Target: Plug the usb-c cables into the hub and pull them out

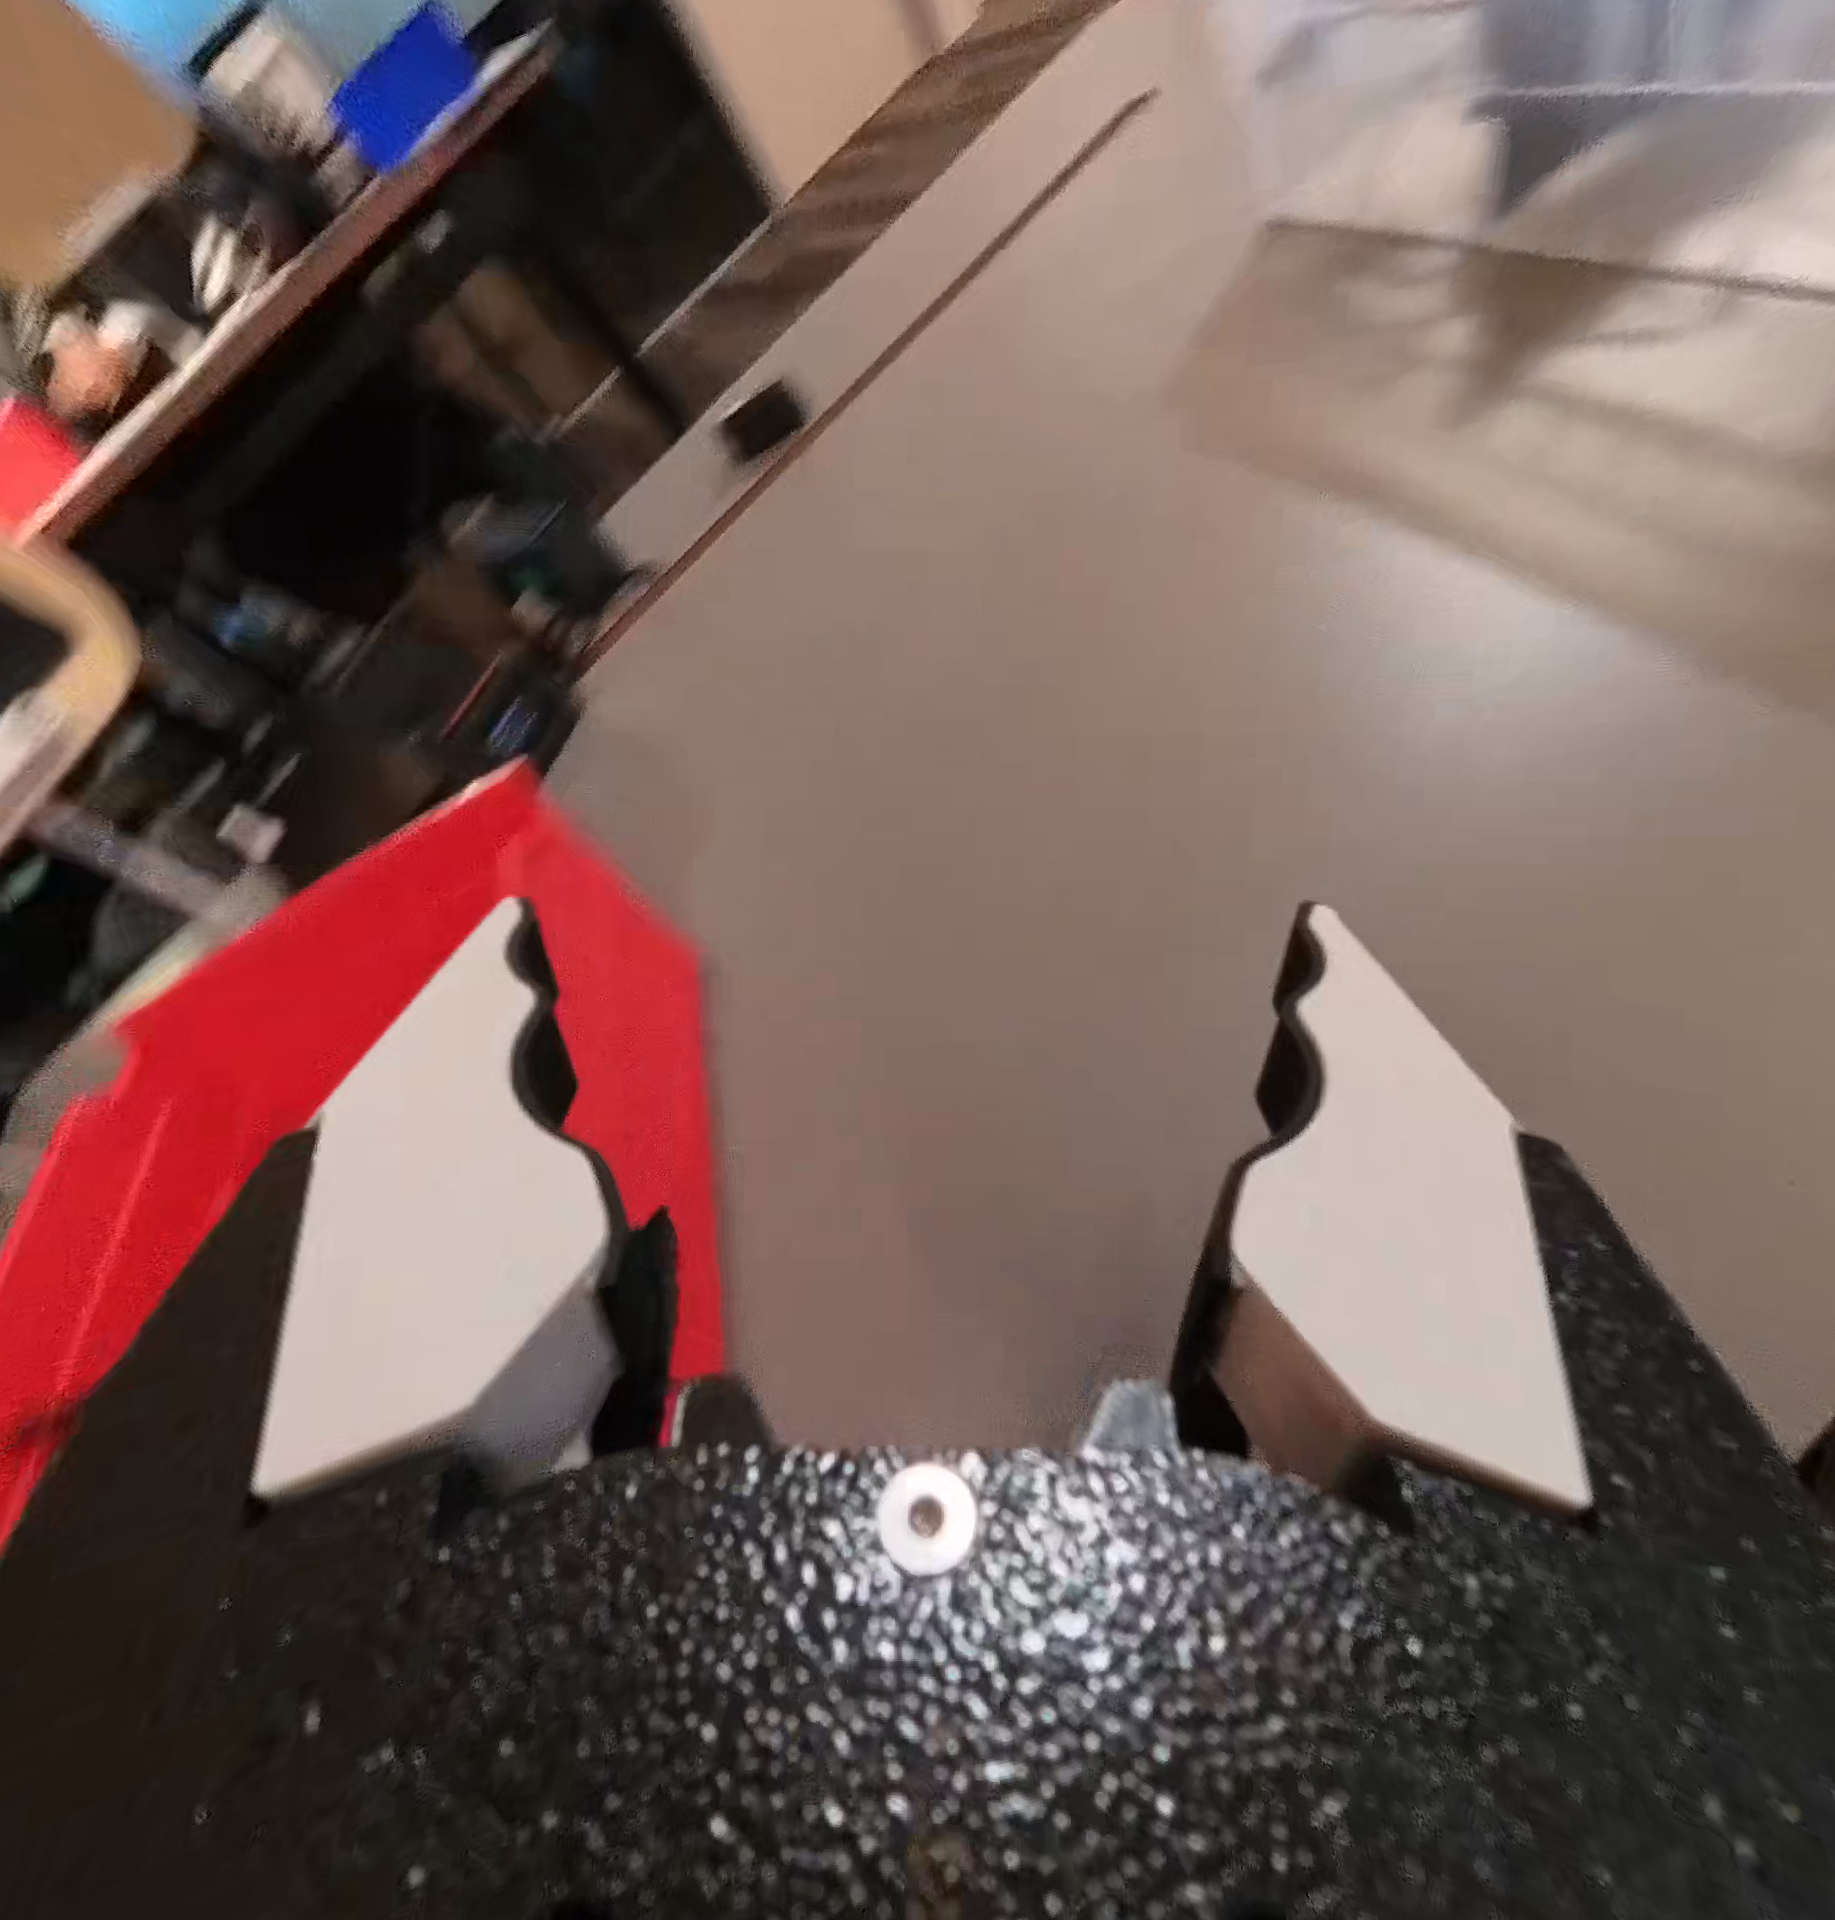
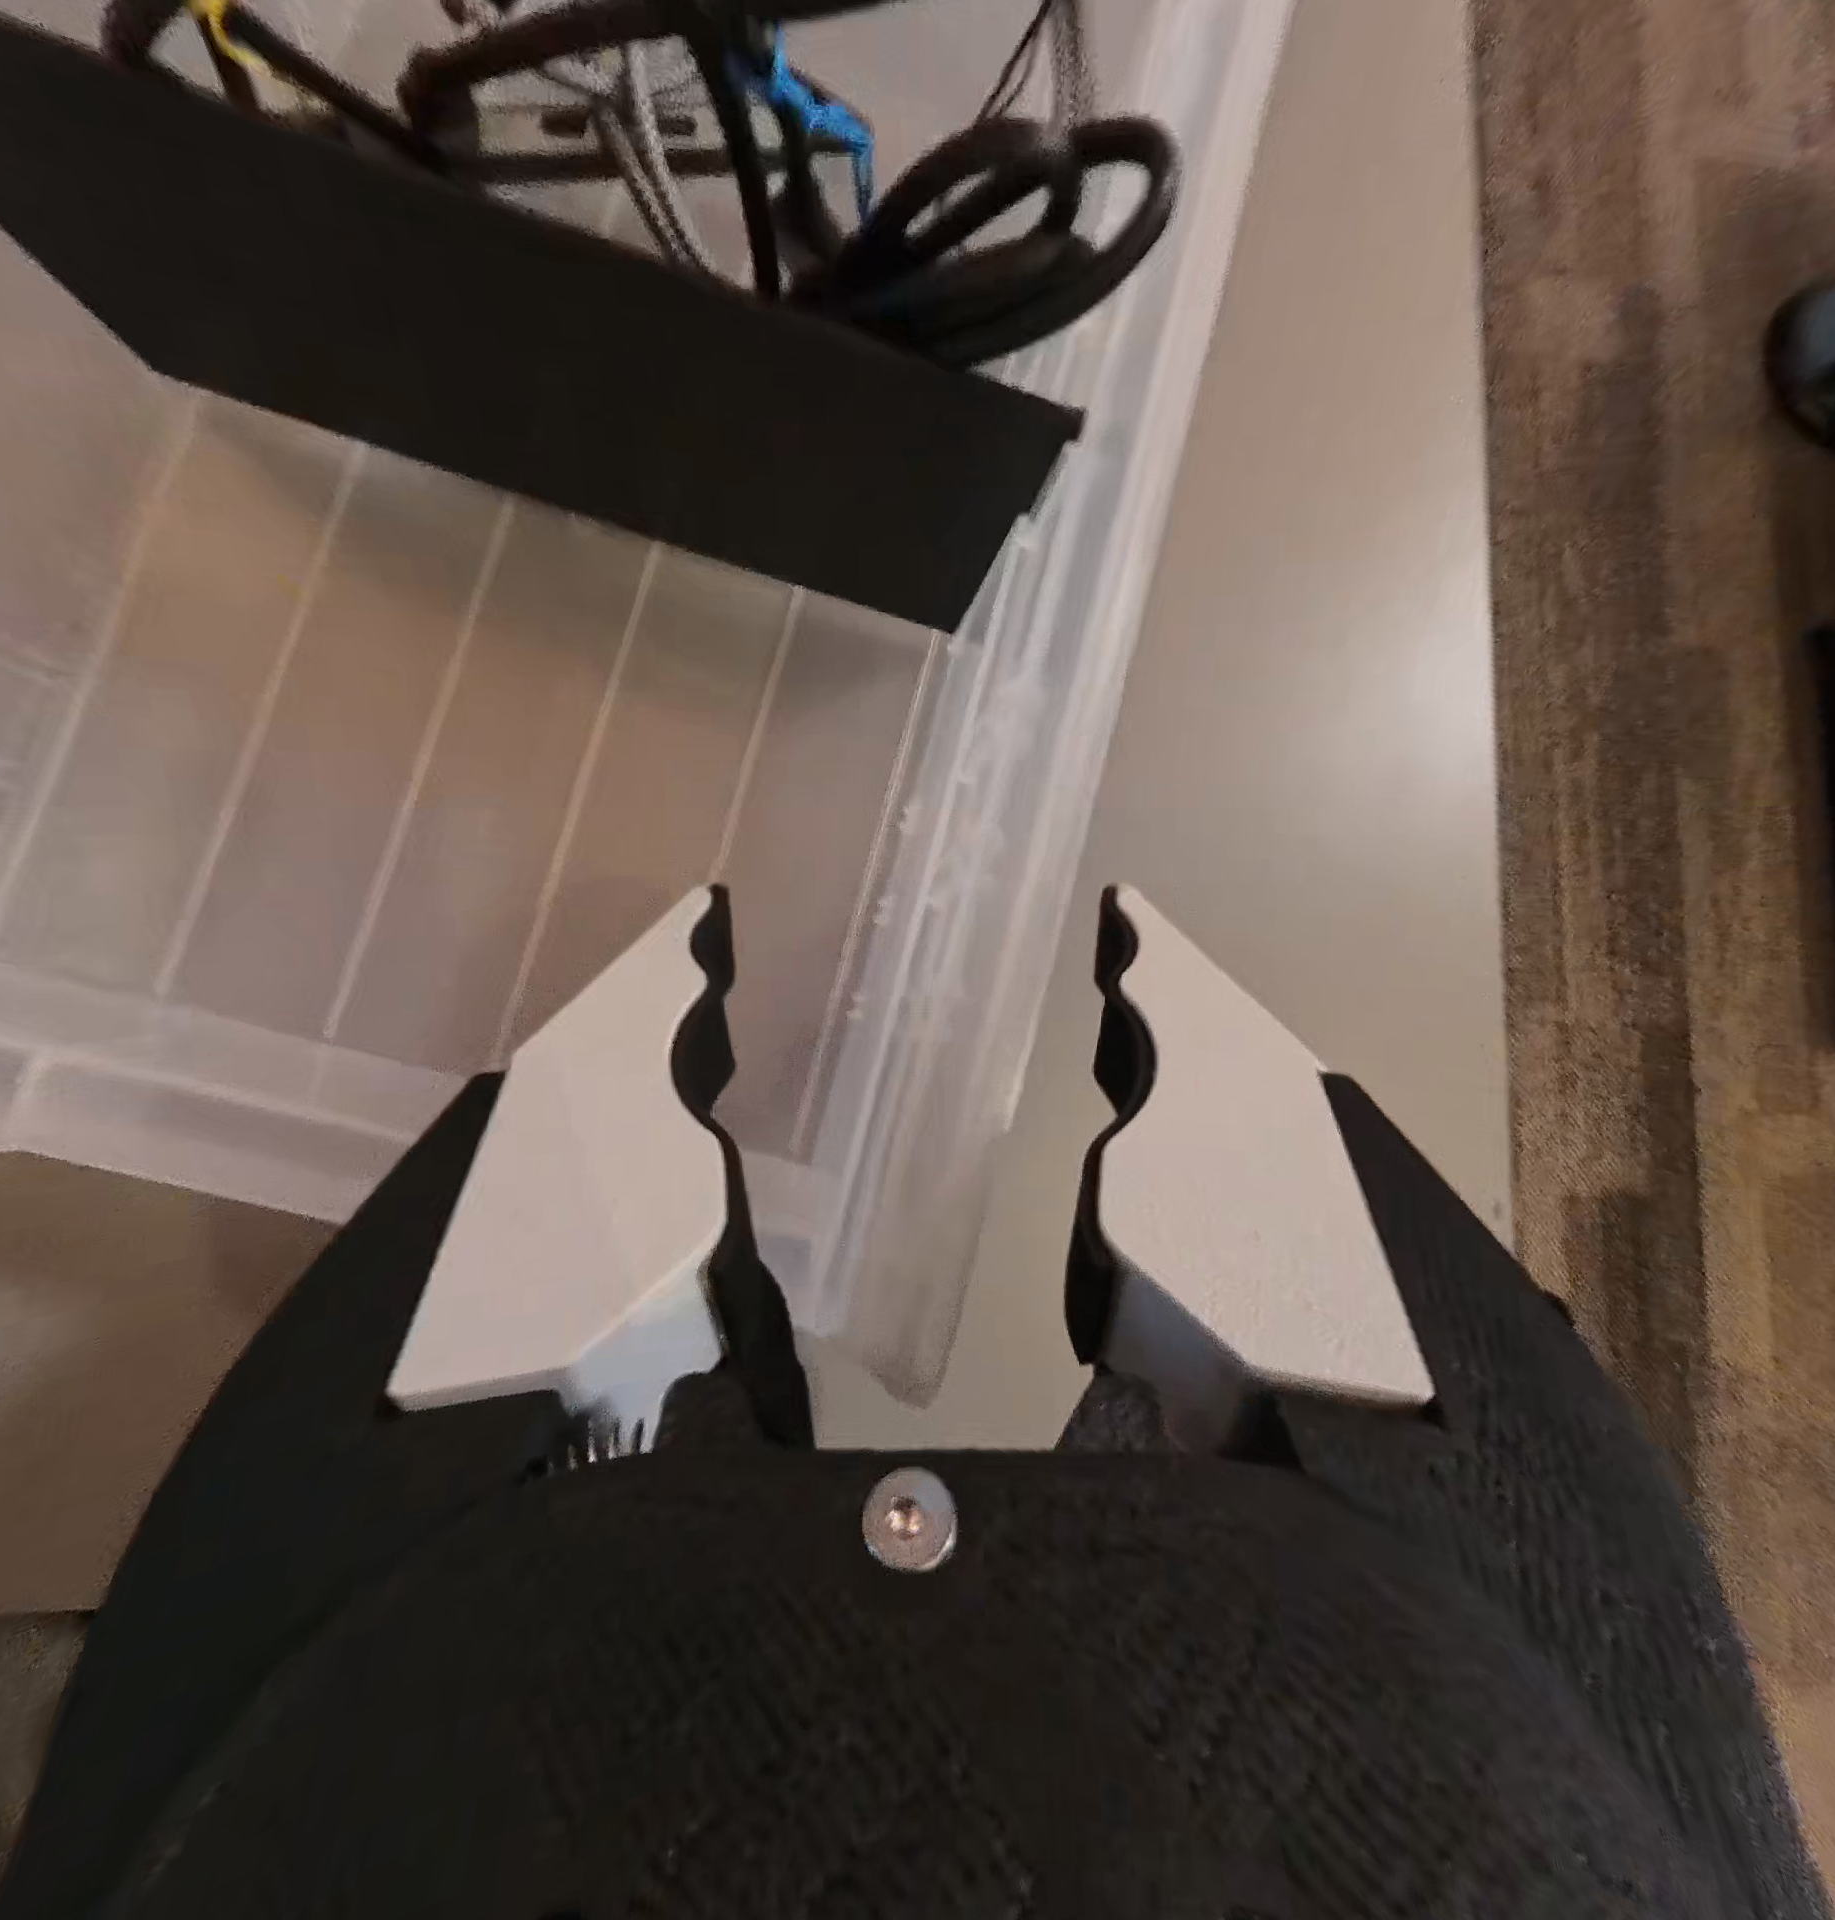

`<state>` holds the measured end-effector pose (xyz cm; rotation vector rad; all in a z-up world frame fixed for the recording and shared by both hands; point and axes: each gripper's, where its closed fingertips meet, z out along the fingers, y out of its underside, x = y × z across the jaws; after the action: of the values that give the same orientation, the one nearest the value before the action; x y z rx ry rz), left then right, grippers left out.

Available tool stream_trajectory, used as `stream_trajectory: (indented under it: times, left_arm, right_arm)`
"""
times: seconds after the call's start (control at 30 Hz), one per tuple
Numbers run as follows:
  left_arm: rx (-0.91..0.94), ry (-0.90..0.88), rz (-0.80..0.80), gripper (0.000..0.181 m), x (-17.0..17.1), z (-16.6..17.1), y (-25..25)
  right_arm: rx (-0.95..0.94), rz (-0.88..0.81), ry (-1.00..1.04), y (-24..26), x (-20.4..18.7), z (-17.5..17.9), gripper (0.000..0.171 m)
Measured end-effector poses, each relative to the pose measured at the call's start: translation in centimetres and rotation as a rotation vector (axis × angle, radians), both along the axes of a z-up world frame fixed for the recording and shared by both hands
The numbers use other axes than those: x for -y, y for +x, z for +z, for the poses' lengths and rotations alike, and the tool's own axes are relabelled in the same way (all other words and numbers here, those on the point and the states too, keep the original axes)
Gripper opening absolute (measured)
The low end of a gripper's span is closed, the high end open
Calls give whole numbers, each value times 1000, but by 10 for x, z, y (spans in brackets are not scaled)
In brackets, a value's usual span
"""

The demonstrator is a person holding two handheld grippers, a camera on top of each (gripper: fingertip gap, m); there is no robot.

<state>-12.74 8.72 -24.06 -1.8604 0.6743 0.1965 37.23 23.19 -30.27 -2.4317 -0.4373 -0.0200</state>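
Observation:
In the right wrist view, a clear plastic bin (image 2: 954, 831) stands on the beige table. At its far end lie coiled black cables (image 2: 996, 229), a blue clip (image 2: 814, 109) and a grey boxy piece (image 2: 580, 130) that may be the hub; blur hides the detail. My right gripper (image 2: 913, 894) is open and empty above the bin's near right corner. My left gripper (image 1: 913, 914) is open wide and empty over bare table. The left wrist view is blurred by motion, and no cable or hub shows in it.
A black flat slab (image 2: 477, 343) lies across the bin and hides part of its contents. A red angular piece (image 1: 300, 1039) sits by my left finger. The table's right edge (image 2: 1484, 727) drops to the floor, where dark objects (image 2: 1827, 364) lie. Cluttered shelves (image 1: 269, 312) stand beyond the table. The red angular piece (image 1: 300, 1039) sits 25 cm or so from the ends of my left fingers.

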Motion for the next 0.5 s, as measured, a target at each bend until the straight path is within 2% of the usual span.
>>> stream_trajectory:
  times: [0.1,0.17,0.23,0.3,0.4,0.47,0.5]
  left_arm:
    - [83,-113,278,114,24,-4,-86]
    - [125,-194,388,97,44,-17,-129]
    - [193,-212,420,81,59,-27,-151]
    - [308,-211,419,64,67,-34,-157]
    - [372,-263,398,63,70,-49,-157]
    - [382,-265,350,45,68,-45,-153]
    - [353,-299,315,29,70,-48,-149]
  right_arm:
    - [13,28,40,-5,-7,3,41]
    - [60,18,48,0,-9,3,31]
    - [91,8,55,4,-9,4,18]
    - [45,-4,58,3,-10,4,12]
    - [-15,-14,70,1,-10,5,6]
    - [-6,-8,69,0,-10,5,6]
    - [-4,-3,69,-1,-10,5,6]
